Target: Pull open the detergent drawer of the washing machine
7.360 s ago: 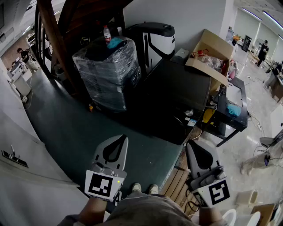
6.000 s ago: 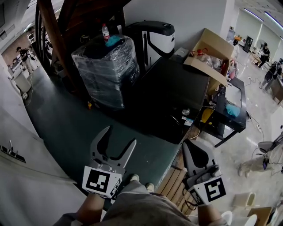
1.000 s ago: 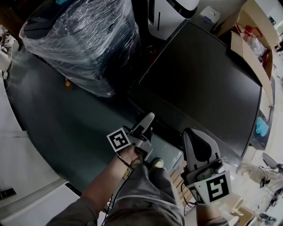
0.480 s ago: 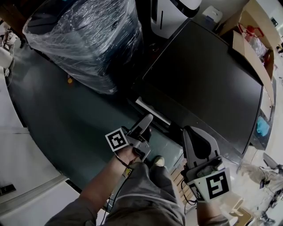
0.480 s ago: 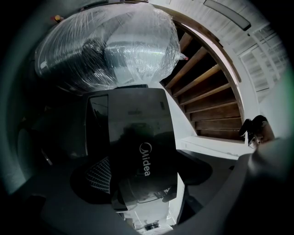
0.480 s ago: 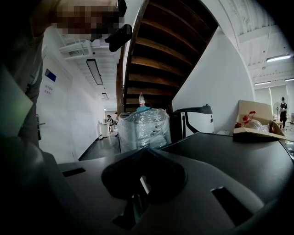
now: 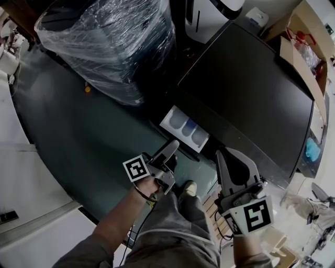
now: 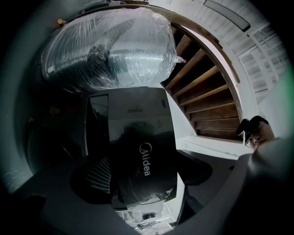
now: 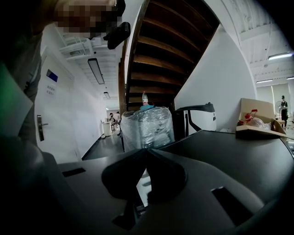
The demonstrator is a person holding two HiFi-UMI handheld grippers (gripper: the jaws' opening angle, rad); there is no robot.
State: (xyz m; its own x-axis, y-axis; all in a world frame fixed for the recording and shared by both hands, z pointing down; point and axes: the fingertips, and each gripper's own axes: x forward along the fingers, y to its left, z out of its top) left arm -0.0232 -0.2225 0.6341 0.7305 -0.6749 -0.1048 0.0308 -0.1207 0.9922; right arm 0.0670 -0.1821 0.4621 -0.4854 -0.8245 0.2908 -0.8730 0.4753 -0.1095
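Note:
The black washing machine fills the right of the head view. Its detergent drawer sticks out of the front, showing white and blue compartments. My left gripper sits at the drawer's outer end, shut on its dark front panel. In the left gripper view that panel, printed "Midea", lies between the jaws of the left gripper. My right gripper hangs shut and empty in front of the machine, right of the drawer. In the right gripper view the right gripper points over the machine top.
A plastic-wrapped stack stands left of the machine on the dark green floor. A white and black appliance is behind it, and a cardboard box at the far right. A wooden staircase rises overhead.
The drawer has slid out of the machine, from barely showing to its compartments in full view. My left gripper has drawn back toward me with it. The right gripper has hardly moved.

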